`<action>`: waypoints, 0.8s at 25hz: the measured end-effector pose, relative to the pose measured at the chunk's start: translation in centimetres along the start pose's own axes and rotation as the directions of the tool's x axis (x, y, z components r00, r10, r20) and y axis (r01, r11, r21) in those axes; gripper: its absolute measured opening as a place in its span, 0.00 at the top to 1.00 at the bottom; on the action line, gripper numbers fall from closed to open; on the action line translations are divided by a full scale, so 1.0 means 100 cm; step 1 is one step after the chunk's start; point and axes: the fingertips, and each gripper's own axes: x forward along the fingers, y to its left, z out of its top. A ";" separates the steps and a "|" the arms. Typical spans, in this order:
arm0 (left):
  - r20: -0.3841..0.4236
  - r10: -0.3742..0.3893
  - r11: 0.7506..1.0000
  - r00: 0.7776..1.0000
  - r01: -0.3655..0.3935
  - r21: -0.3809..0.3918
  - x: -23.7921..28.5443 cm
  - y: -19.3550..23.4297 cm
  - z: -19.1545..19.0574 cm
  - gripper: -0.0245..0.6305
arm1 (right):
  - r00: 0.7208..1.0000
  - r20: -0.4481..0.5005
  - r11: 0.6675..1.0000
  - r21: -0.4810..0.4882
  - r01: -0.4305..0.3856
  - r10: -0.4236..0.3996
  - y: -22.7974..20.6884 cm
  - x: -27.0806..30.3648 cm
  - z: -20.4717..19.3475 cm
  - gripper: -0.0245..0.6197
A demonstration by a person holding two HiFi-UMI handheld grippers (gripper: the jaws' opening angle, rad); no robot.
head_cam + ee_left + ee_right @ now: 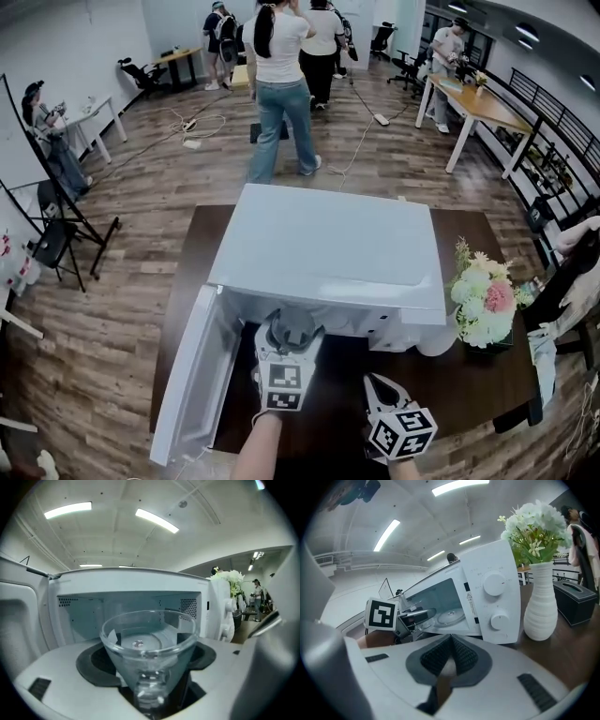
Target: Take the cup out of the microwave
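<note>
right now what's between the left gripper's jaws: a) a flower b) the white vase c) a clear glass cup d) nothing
c: in the left gripper view the left gripper has its jaws closed on a clear glass cup, with the open microwave behind it.

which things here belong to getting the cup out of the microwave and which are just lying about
In the job: glass cup, clamped in the left gripper; microwave; its open door.
Lying about: white vase of flowers; black box beside it; right gripper, shut, empty.
</note>
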 end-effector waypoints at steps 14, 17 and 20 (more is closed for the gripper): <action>0.004 -0.009 0.998 1.000 0.009 -0.059 -0.083 -0.025 -0.008 0.37 | 0.998 0.064 0.999 -0.034 -0.018 0.020 0.017 -0.032 0.011 0.97; 0.003 -0.007 0.997 1.000 0.007 -0.074 -0.101 -0.027 -0.010 0.37 | 0.997 0.078 0.999 -0.028 -0.017 0.019 0.016 -0.036 0.013 0.97; 0.003 -0.003 0.995 1.000 0.003 -0.098 -0.118 -0.030 -0.011 0.37 | 0.996 0.090 0.999 -0.029 -0.018 0.020 0.014 -0.040 0.017 0.97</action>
